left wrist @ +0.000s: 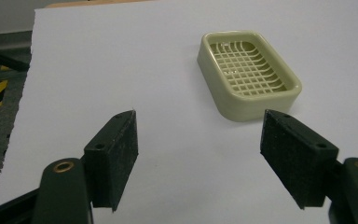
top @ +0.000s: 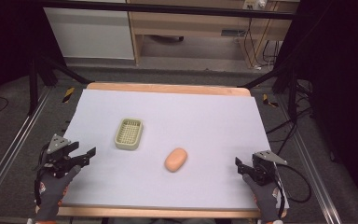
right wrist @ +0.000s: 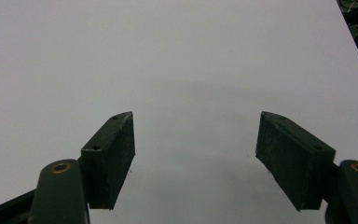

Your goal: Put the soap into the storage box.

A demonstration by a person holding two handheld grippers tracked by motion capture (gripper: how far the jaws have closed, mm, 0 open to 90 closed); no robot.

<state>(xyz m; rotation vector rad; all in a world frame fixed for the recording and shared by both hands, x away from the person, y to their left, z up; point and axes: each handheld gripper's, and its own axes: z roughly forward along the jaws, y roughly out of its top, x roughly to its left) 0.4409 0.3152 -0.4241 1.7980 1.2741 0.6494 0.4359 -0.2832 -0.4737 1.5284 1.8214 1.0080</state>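
Observation:
A pale green soap dish [top: 129,133] with a grid bottom sits left of centre on the white sheet [top: 191,116]. An orange oval soap bar [top: 176,159] lies to its right, nearer me. My left gripper [top: 85,153] hovers at the sheet's left edge, open and empty; in the left gripper view the soap dish [left wrist: 248,73] lies ahead and to the right of its jaws [left wrist: 199,140]. My right gripper [top: 241,169] rests at the front right, open and empty, with bare white sheet [right wrist: 191,60] beyond its gap [right wrist: 195,140].
The sheet covers a wooden table whose rim [top: 168,87] shows at the back. Metal rails [top: 9,154] run along both sides over grey floor. A wooden cabinet [top: 191,28] and cables [top: 261,51] stand beyond the table.

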